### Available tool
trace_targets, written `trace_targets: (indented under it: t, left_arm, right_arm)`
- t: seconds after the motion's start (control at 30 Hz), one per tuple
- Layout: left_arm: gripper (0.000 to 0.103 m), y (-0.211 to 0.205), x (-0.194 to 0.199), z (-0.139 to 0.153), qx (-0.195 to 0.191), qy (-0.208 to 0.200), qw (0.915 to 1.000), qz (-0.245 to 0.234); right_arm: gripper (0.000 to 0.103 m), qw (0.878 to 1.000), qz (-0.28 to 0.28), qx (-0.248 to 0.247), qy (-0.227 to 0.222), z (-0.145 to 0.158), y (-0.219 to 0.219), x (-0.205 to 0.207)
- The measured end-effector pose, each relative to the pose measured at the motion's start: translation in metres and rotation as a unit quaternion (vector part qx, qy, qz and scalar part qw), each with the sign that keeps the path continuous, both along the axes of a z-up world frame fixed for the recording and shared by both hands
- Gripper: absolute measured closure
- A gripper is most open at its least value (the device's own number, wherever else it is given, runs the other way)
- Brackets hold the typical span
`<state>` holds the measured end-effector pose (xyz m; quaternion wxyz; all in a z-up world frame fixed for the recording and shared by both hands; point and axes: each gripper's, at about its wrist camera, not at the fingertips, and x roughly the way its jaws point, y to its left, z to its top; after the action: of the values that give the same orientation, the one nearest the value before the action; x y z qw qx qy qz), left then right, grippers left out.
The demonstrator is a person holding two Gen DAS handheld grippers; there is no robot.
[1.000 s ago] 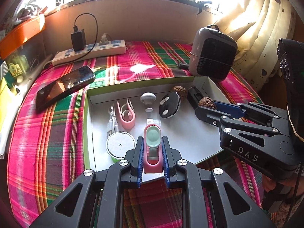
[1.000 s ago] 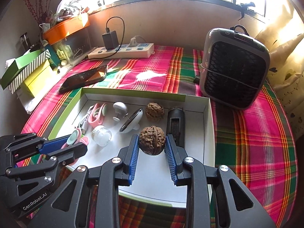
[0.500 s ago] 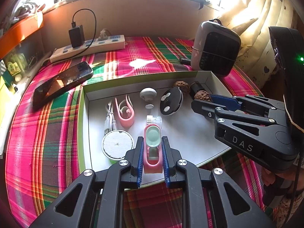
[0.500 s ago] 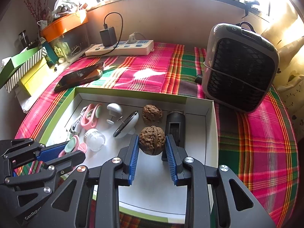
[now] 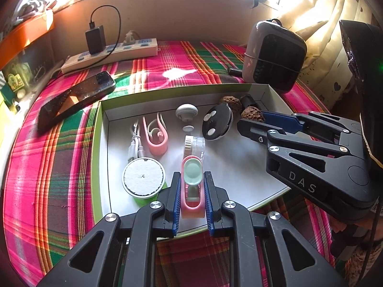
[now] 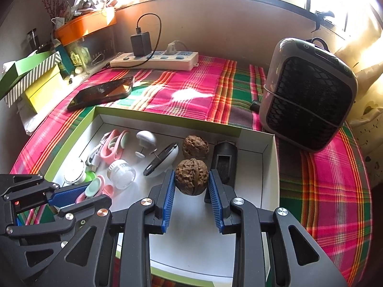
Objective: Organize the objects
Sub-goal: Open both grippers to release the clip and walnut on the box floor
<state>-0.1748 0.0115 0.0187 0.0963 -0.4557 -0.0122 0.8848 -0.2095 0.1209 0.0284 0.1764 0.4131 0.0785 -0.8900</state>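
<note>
Over the last second almost nothing changes in the grips: the left gripper (image 5: pixel 191 195) stays closed on the pink clip (image 5: pixel 192 191) with the mint pad, and the right gripper (image 6: pixel 191 190) stays closed on the walnut (image 6: pixel 190 176), blue pads pressing on both sides. Both things hang over the white floor of the green-edged box (image 6: pixel 270 157). What does differ is the view: the box and its contents now sit a little further off and lower than before, so I judge both hands are lifting slightly. In the box remain a second walnut (image 6: pixel 195 147), a second pink clip (image 5: pixel 155 136), a round black-and-white device (image 5: pixel 217 124), a small clear jar (image 6: pixel 121 172) and a black cylinder (image 6: pixel 225 160). For the task this means both picks look secure, but neither thing is placed yet.
</note>
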Motion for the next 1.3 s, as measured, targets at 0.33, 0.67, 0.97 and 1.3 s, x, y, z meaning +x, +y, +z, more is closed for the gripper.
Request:
trace_targets:
  t: [0.33, 0.67, 0.97, 1.3]
  left_arm:
    - [0.087, -0.001, -0.001, 0.0, 0.001, 0.0, 1.0, 0.003]
    - [0.087, -0.004, -0.003, -0.002, 0.01, -0.006, 0.9999, 0.011]
    - [0.084, -0.006, -0.005, -0.004, 0.008, -0.01, 0.9998, 0.016]
    - [0.079, -0.009, -0.004, -0.003, 0.001, -0.008, 0.9997, 0.021]
  right_arm:
    - [0.073, 1.0, 0.008, 0.02, 0.004, -0.005, -0.009, 0.001]
    - [0.073, 1.0, 0.014, 0.027, 0.003, -0.01, -0.012, -0.001]
    - [0.073, 0.999, 0.012, 0.031, 0.005, -0.011, -0.013, -0.001]
    - [0.073, 0.999, 0.006, 0.035, 0.01, -0.01, -0.014, 0.0]
